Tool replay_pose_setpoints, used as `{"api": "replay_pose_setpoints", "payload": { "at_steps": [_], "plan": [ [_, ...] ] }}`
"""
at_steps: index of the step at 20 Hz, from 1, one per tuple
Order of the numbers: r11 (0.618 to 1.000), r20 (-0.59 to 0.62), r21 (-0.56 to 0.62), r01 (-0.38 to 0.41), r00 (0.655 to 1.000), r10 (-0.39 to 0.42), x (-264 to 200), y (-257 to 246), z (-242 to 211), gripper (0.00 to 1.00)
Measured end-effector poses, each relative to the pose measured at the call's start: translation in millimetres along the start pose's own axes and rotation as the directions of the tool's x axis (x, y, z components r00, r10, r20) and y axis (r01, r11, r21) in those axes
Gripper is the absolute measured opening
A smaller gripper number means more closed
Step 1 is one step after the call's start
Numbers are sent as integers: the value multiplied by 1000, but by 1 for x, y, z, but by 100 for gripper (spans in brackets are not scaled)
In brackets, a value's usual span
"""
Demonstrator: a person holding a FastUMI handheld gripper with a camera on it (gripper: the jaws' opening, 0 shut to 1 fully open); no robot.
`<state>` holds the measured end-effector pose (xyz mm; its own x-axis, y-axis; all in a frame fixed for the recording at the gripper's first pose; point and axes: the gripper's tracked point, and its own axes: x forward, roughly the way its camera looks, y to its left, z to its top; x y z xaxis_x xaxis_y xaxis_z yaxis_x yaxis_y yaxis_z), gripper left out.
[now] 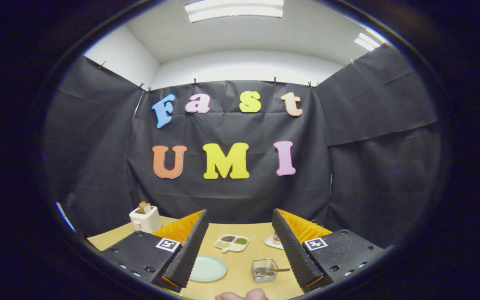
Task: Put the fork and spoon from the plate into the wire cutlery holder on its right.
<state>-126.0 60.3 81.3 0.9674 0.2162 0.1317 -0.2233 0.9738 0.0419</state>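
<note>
My gripper (239,214) is open and held above the wooden table (240,260), with nothing between its fingers. Below the gap sits a pale green plate (208,268), partly hidden by the left finger; the part I can see is bare. To its right stands the small wire cutlery holder (263,270), close to the right finger. A metal utensil (276,270) lies in it, its handle poking out toward that finger. I cannot tell whether a second utensil is in there.
A white divided dish (231,243) with coloured fillings lies beyond the plate. Far left stands a white toaster (145,218) holding bread. A small jar on a white coaster (276,240) is by the right finger. A person's fingertips (242,296) show at the near edge.
</note>
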Motion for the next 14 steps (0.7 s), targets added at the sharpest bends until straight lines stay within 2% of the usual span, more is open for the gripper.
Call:
{"api": "replay_pose_setpoints", "payload": {
  "at_steps": [14],
  "plan": [
    [1000, -29, 26, 9, 1000, -8, 5, -7, -10, 92]
  ]
}}
